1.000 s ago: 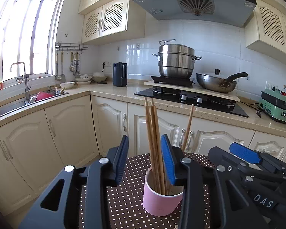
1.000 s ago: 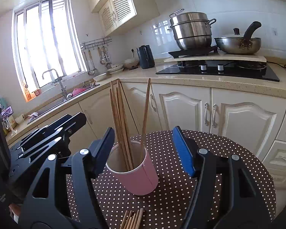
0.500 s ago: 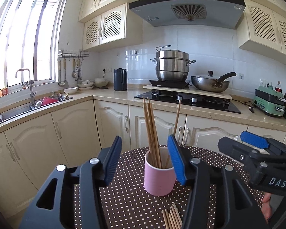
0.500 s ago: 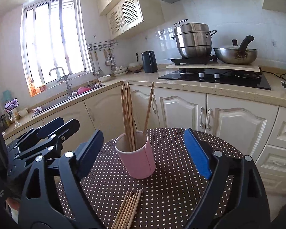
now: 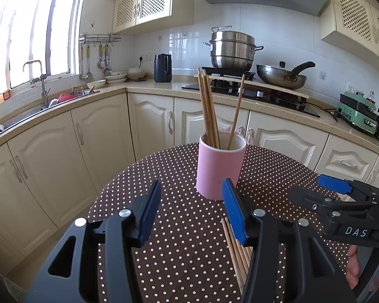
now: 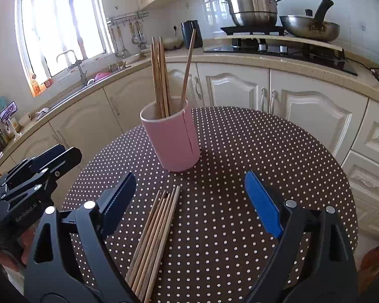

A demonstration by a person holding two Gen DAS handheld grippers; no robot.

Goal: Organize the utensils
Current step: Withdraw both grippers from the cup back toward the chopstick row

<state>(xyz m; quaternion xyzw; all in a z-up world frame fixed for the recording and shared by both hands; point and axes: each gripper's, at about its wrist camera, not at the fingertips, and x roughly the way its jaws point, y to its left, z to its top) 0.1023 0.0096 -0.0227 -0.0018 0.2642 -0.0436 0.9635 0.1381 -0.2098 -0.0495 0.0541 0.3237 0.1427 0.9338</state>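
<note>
Pink cup (image 6: 173,139): upright on the polka-dot desk (image 6: 252,151), holding upright chopsticks (image 6: 160,75). Loose chopstick bundle (image 6: 154,237): flat on the desk before the cup. Left gripper (image 5: 192,212), body marked "GenRobot.AI": jaws partly spread, empty. Right gripper (image 6: 192,202), marked "DAS": jaws spread wide above the bundle, touching nothing.

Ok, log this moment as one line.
left gripper: open, empty | right gripper: open, empty | pink cup: upright, chopsticks inside | loose chopsticks: on table
</note>
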